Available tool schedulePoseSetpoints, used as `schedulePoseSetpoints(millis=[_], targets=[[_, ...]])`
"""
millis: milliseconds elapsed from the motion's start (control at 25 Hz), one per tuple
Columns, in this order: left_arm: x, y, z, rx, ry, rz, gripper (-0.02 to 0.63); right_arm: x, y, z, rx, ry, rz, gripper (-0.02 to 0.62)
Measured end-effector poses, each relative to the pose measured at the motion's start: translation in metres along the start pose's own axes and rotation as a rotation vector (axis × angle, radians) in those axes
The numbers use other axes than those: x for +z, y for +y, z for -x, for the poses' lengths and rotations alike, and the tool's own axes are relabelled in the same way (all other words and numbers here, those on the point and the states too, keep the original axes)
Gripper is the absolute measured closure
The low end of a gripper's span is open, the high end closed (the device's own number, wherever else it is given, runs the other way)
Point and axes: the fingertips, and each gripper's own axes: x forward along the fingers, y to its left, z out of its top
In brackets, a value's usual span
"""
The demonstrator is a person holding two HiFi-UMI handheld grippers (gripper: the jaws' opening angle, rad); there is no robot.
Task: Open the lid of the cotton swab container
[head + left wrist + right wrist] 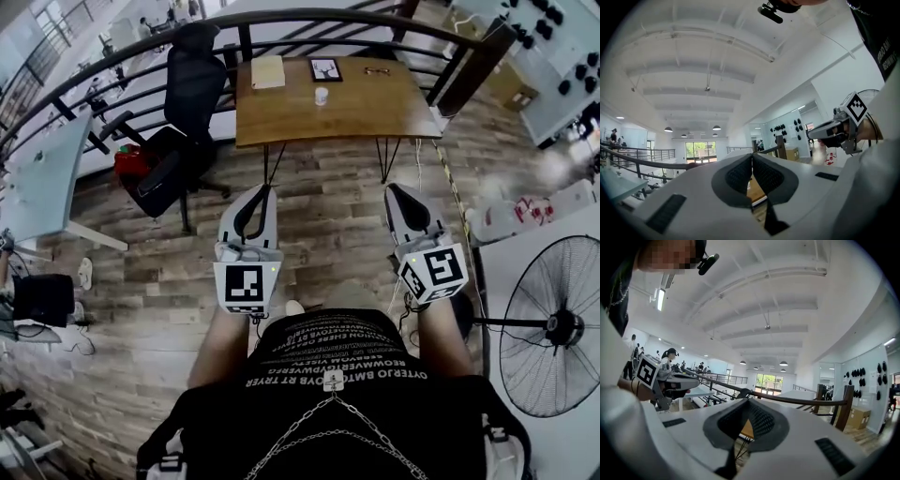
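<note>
Wooden floor (328,211), desk (361,108) ahead; left gripper (266,189) jaws together, empty; right gripper (394,188) jaws together, empty

Wooden desk (366,111) is carrying four items: pale book (268,71), framed picture (325,68) and glasses (378,70) lying along the far edge; small white container (322,95) standing mid-desk.

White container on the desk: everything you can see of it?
The white container is a small squat cylinder, standing upright near the middle of the wooden desk, just in front of the black picture frame. Only the desk touches it. Too small here to tell its lid, material or whether it is open.
</note>
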Motion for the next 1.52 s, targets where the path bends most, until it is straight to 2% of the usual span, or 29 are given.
schedulePoseSetpoints(millis=[400, 560, 760, 1160, 1520], targets=[[-0.015, 0.004, -0.021, 0.005, 0.034, -0.011, 0.577, -0.01, -0.015, -0.015, -0.004, -0.015, -0.006, 0.58], [-0.012, 0.002, -0.043, -0.022, 0.02, 0.013, 0.577, -0.019, -0.037, -0.023, -0.024, -0.014, -0.013, 0.58], [-0.026, 0.013, -0.073, 0.008, 0.055, 0.01, 0.577, -0.027, -0.062, -0.044, -0.042, -0.019, -0.027, 0.58], [-0.027, 0.022, -0.144, 0.022, 0.038, -0.031, 0.577, -0.032, -0.109, -0.107, -0.02, -0.011, -0.041, 0.58], [-0.04, 0.031, -0.197, 0.02, 0.074, -0.009, 0.577, -0.036, -0.139, -0.149, 0.008, 0.003, -0.041, 0.58]])
